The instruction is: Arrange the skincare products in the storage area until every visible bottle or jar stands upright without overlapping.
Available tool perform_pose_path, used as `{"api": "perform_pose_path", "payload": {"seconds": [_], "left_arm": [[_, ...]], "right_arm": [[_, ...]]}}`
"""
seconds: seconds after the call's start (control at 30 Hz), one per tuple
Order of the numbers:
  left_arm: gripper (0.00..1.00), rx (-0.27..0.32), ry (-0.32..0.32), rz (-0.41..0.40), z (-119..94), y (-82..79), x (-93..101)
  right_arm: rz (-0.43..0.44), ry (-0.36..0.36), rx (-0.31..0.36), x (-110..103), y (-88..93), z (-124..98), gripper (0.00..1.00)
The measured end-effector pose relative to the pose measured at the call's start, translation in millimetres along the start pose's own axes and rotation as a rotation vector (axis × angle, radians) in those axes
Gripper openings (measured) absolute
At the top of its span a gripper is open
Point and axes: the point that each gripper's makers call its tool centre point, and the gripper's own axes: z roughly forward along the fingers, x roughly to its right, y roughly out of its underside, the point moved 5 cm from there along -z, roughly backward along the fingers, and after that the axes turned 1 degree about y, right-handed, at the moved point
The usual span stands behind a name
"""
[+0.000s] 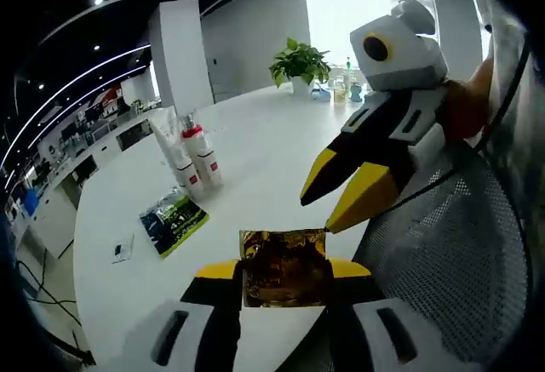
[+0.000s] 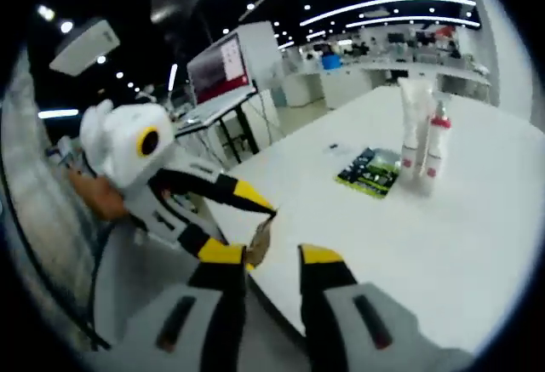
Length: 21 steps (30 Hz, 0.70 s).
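Left gripper (image 1: 285, 268) lower centre, fingers clamped on gold packet (image 1: 284, 266). Right gripper (image 2: 272, 257) lower centre, fingers parted.

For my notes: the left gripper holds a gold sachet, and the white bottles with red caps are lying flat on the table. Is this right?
Not quite. The left gripper does hold the gold sachet, but the white bottles with red caps stand upright on the table, beside a green packet. The left gripper view shows this.
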Motion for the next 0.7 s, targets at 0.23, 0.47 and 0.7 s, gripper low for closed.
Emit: {"api": "perform_pose_path", "payload": {"seconds": [0.23,0.47,0.7], "left_arm": [[0.39,-0.008,0.057,0.102,6,-2.3,16.5],[0.39,0.004,0.089,0.185,7,-5.6,26.4],[0.39,0.007,0.09,0.135,8,-5.7,23.1]], "right_arm": [[0.114,-0.052,-0.054,-9,12.1,13,0.19],[0.096,-0.029,-0.133,-5,24.4,15,0.02],[0.153,-0.036,-0.122,-1,24.0,13,0.0]]}}
